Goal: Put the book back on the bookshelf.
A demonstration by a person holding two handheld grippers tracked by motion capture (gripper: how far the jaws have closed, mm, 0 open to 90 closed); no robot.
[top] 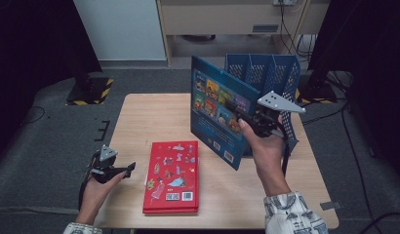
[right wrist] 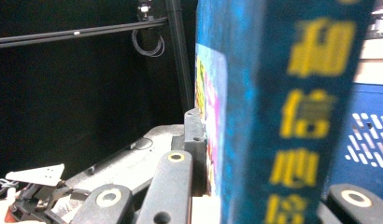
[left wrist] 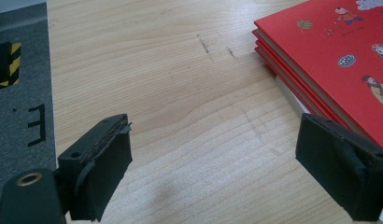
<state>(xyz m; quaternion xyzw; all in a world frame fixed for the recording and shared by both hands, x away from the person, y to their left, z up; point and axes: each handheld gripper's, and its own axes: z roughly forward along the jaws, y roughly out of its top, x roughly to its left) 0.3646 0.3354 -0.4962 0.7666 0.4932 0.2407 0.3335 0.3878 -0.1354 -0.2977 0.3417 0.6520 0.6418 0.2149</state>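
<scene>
My right claw [top: 238,113] is clamped on the blue hardcover picture book [top: 215,105], which I hold upright and tilted above the bench, its spine [right wrist: 292,116] filling the right gripper view. Just behind it stands the blue perforated plastic file rack [top: 281,73]. My left claw [left wrist: 227,168] hangs released, jaws wide, over bare wood of the light wooden bench [left wrist: 180,93]. Just to its right lies a flat stack of red picture books [top: 172,176], not touched.

One camera is looking down from above at the whole table [top: 139,117]. Two are sitting close, also seeing the red books [left wrist: 339,60] and blue book [right wrist: 273,116].
</scene>
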